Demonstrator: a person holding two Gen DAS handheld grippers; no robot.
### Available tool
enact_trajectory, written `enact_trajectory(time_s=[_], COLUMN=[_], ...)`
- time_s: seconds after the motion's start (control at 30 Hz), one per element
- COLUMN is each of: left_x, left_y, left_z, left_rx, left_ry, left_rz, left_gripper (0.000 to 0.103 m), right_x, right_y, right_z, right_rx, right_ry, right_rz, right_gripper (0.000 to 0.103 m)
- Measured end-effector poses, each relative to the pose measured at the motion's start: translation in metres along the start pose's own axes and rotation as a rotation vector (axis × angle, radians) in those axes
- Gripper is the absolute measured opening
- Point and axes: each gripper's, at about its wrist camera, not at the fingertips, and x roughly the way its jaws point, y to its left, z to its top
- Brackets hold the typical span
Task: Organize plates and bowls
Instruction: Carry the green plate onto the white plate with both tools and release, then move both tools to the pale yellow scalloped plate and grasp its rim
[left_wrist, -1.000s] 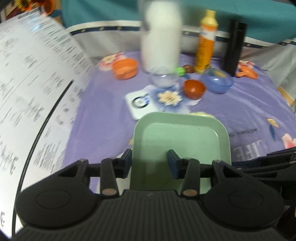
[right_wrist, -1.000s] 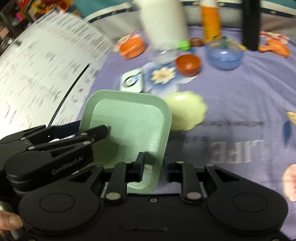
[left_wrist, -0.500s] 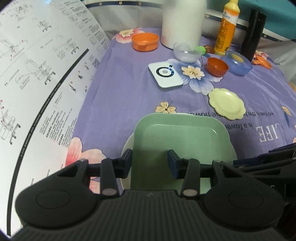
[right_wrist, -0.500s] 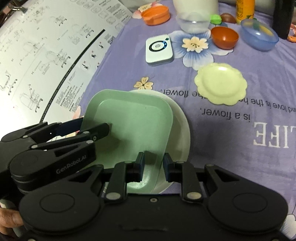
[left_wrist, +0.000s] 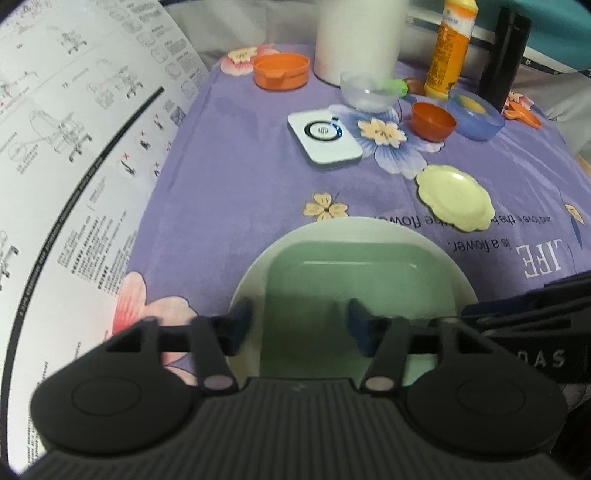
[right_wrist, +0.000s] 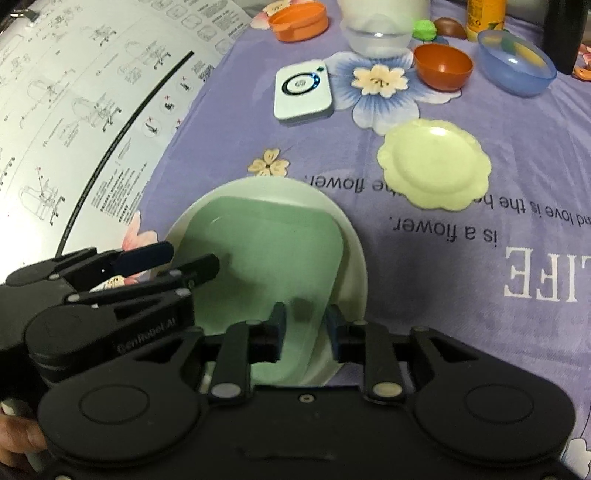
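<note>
Tray, green and square, lies inside white plate on purple cloth. Left gripper and right gripper have just been opening; both straddle the tray rim, jaws spread, pads clear.

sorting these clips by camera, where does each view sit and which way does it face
Left wrist: sits on the left tool, angled down over the green square plate lying in the white round plate; its open fingers and part of the right tool show.
Right wrist: sits on the right tool, angled down at the same stack's right edge; its own fingers, the left tool and a bit of hand show.
Both share the stack, yellow scalloped plate and white device.
</note>
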Motion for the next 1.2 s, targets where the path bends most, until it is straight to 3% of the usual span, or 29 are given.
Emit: enact_trajectory(time_s=[0.07,0.13,0.17,0.2,0.37,0.73,0.77,0.9,1.2], left_x=[-0.006,-0.015,-0.019,-0.023,-0.031,-0.008,-0.004,0.014,0.056], left_y=[0.004,0.010,0.013,0.015,0.014,-0.040,-0.046,-0.067,-0.103], left_z=[0.001,0.002,0.003,0.006,0.018,0.049,0.053,0.066,0.079], left_rx=[-0.008,-0.028,-0.041,-0.049,-0.062,0.020,0.030,0.050,0.105], left_ry=[-0.026,-0.056,-0.075,-0.089,-0.137,-0.153,-0.152,-0.133,-0.081], left_rz=[0.026,0.023,0.020,0.023,0.027,-0.024,-0.027,-0.050,-0.088], left_gripper=[0.081,0.092,0.097,0.101,0.103,0.103,0.103,0.103,0.103], right_x=[-0.007,-0.017,-0.024,-0.030,-0.051,-0.063,-0.064,-0.061,-0.028], right_y=[-0.002,-0.006,-0.008,-0.011,-0.030,-0.108,-0.115,-0.138,-0.158], right_z=[0.001,0.002,0.001,0.001,-0.001,0.006,0.008,0.016,0.041], right_rx=[-0.001,-0.005,-0.007,-0.011,-0.014,0.159,0.203,0.265,0.326], right_ry=[-0.026,-0.064,-0.092,-0.118,-0.204,-0.287,-0.305,-0.324,-0.296], right_rz=[0.001,0.007,0.012,0.016,-0.012,-0.105,-0.153,-0.159,-0.117], right_gripper=[0.044,0.061,0.076,0.085,0.093,0.093,0.093,0.092,0.074])
